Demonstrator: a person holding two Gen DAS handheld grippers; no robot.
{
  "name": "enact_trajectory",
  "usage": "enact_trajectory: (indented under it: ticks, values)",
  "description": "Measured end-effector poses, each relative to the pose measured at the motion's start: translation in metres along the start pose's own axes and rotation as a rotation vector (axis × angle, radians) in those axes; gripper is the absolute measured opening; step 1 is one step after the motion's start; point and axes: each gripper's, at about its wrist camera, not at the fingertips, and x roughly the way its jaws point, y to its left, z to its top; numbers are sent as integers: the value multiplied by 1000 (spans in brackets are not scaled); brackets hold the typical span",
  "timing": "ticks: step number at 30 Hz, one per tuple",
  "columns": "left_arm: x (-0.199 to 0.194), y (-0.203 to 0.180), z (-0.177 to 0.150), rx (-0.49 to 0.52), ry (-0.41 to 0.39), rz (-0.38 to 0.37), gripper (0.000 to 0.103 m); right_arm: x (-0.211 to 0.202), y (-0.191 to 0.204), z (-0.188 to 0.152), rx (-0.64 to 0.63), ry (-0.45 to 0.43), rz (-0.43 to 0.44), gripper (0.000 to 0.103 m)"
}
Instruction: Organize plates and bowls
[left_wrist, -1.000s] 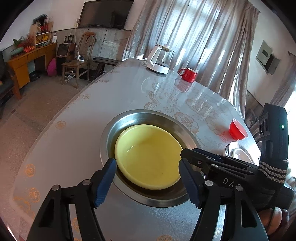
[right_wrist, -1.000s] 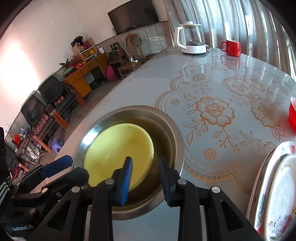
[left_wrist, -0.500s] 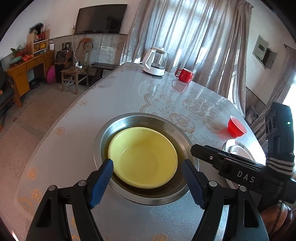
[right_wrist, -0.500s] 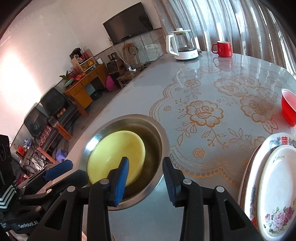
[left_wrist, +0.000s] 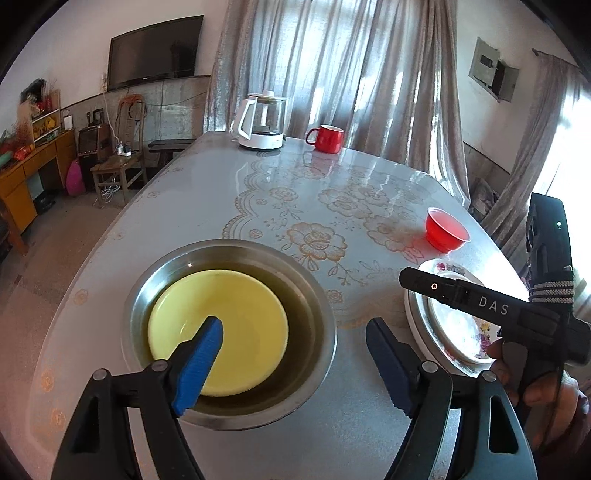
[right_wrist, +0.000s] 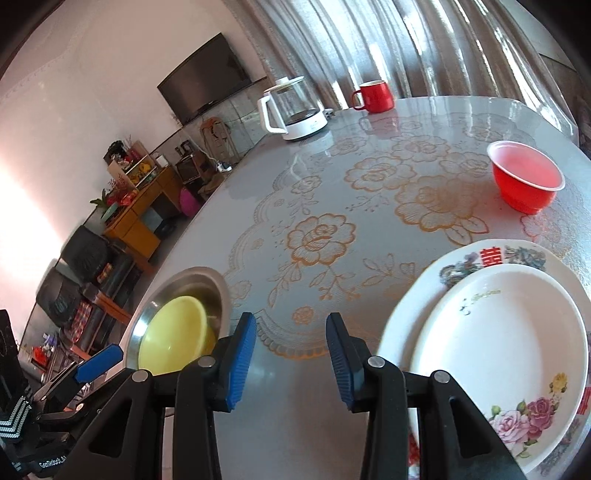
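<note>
A yellow bowl (left_wrist: 236, 321) sits inside a wide steel bowl (left_wrist: 314, 291) near the table's front edge; both also show in the right wrist view, the yellow bowl (right_wrist: 173, 336) and the steel bowl (right_wrist: 207, 284). My left gripper (left_wrist: 291, 365) is open and empty above the steel bowl's near rim. My right gripper (right_wrist: 290, 363) is open and empty over bare table between the steel bowl and a stack of two white flowered plates (right_wrist: 498, 343). The plates also show in the left wrist view (left_wrist: 454, 328). A small red bowl (right_wrist: 524, 181) stands beyond the plates.
A glass kettle on a white base (left_wrist: 262, 125) and a red mug (left_wrist: 327, 138) stand at the table's far end. The table (left_wrist: 332, 192) has a glossy flowered cover. Chairs and cabinets stand on the floor to the left.
Both grippers have pulled back and swung right. The right gripper has opened wider and moved from the steel bowl toward the plates. The bowls have not moved.
</note>
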Motion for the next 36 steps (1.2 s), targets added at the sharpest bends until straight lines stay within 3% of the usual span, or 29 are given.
enact_trajectory:
  ticks: [19, 28, 31, 33, 36]
  values:
    - [80, -109, 45, 165, 160, -145, 80, -60, -145, 24, 260, -131, -188, 39]
    - [121, -140, 79, 99, 172, -252, 88, -71, -204, 48, 361, -170, -222, 40]
    - [136, -148, 92, 78, 172, -284, 96, -68, -219, 59, 395, -177, -224, 40]
    - [148, -152, 100, 45, 189, -310, 103, -65, -230, 67, 411, -180, -219, 40]
    - [169, -158, 112, -4, 238, -331, 103, -59, -243, 78, 429, -189, -225, 40]
